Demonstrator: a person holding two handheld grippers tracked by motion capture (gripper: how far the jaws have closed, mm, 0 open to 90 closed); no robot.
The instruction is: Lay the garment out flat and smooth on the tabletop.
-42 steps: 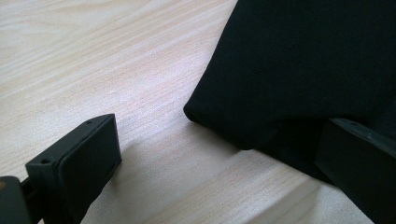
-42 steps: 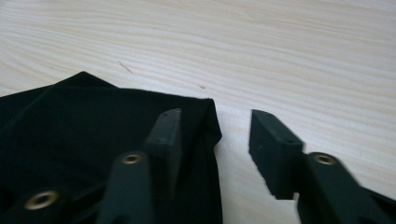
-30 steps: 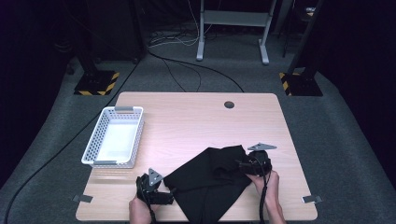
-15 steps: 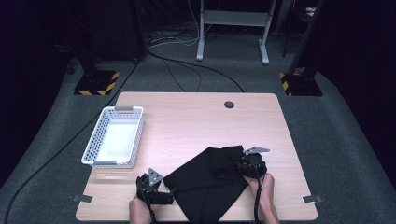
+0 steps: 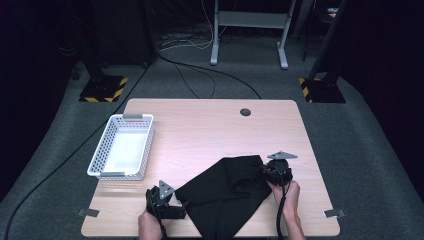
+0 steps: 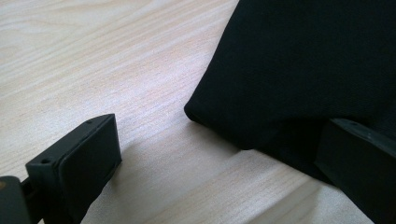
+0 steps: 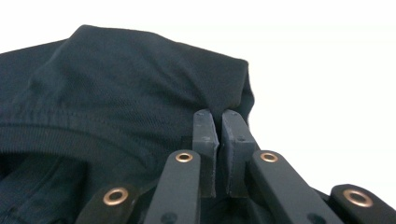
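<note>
Two tools work one soft, light black knit garment [image 5: 227, 192]: right tool [image 7: 219, 140] has just closed, pinching its folded edge; left tool [image 6: 219, 154] gapes astride a corner.

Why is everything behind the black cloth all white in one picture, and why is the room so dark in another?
In the right gripper view, glare washes the background to plain white behind the black cloth. In the high view, light falls on the table while the floor around stays dim. In the left gripper view, the near pad looks soft and casts a faint shadow on the wood.
</note>
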